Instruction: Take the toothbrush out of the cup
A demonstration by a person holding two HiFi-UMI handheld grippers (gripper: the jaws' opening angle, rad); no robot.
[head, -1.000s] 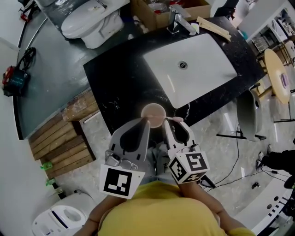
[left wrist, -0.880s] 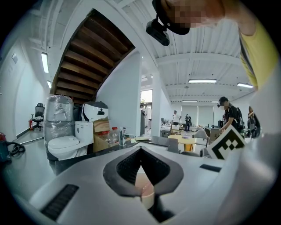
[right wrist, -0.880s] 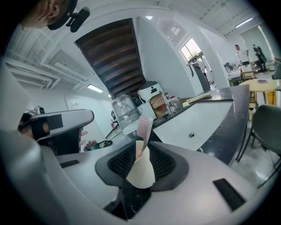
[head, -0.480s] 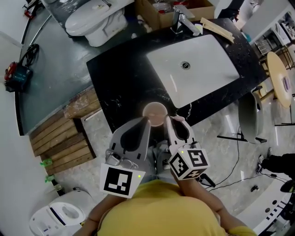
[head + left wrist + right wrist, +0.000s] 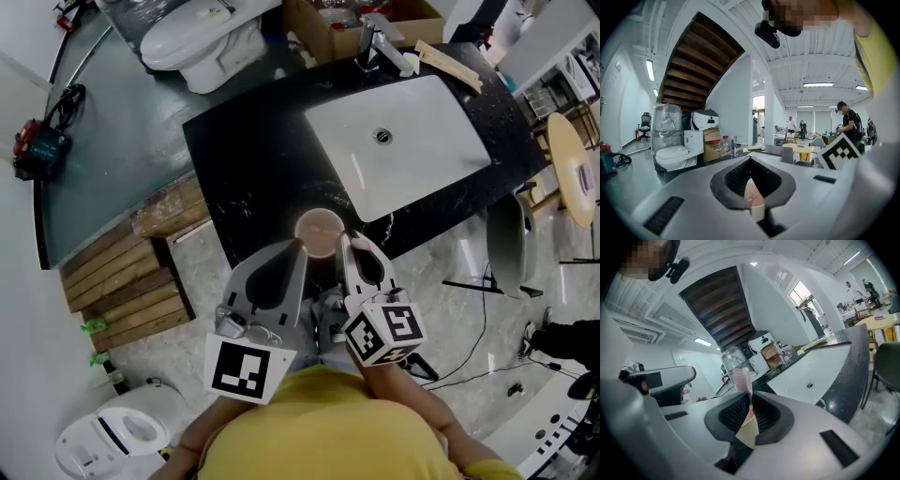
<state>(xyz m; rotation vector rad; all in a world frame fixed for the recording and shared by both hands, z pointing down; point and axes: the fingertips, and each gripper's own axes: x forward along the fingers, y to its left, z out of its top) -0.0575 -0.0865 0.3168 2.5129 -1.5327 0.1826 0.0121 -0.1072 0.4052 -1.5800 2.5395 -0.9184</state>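
Black counter (image 5: 246, 173) with white sink (image 5: 417, 150): left claw (image 5: 298, 247) pinches cup (image 5: 320, 232), right claw (image 5: 350, 243) clamps toothbrush (image 5: 742, 378)

No legible text, brand, number or sign found. The black-and-white square marker (image 5: 248, 369) on the near left claw (image 5: 299, 245) and the marker cube (image 5: 384, 334) on the right claw (image 5: 352, 241) bear coded patterns only.

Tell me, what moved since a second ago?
Almost nothing. The right tongs still grip the toothbrush, and the left tongs stay on the cup. Only the camera drifted a little, so the counter looks shifted.
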